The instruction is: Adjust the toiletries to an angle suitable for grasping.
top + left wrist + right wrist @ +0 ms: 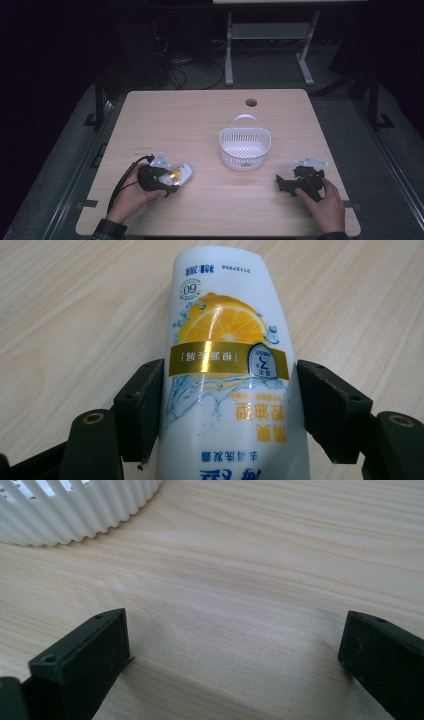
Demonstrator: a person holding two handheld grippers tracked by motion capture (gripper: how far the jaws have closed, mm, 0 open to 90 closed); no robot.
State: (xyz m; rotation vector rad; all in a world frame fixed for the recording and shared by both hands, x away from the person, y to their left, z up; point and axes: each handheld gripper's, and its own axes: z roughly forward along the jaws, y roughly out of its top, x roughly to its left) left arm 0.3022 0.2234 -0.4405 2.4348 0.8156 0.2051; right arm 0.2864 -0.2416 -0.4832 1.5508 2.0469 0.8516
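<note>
Near the table's (150, 115) left front edge, the left gripper (172, 182) has a white bottle (181, 174) between its jaws. From the left gripper view the bottle (227, 365) runs lengthwise straight out from the gripper, long axis in line with the jaws, lemon label up and printed upside-down to the camera. Left pad touches the bottle's side; a thin gap shows at the right pad. Jaws bracket the bottle without a firm pinch that I can confirm; whether it lies on the table or is lifted, cannot tell.

Basket (245, 146) stands upright at mid-table, handle at its far side, right of the bottle and a little farther from the person. Bottle and basket are well apart.

Right gripper (281, 184) rests low near the right front, jaws spread wide with nothing between them, bare wood ahead; basket wall (75, 510) shows at upper left of its view.

Judgement: left gripper is the one on the bottle. The coming move turns on carrying the bottle rightward and away to the basket, so the grip needs closing first.
</note>
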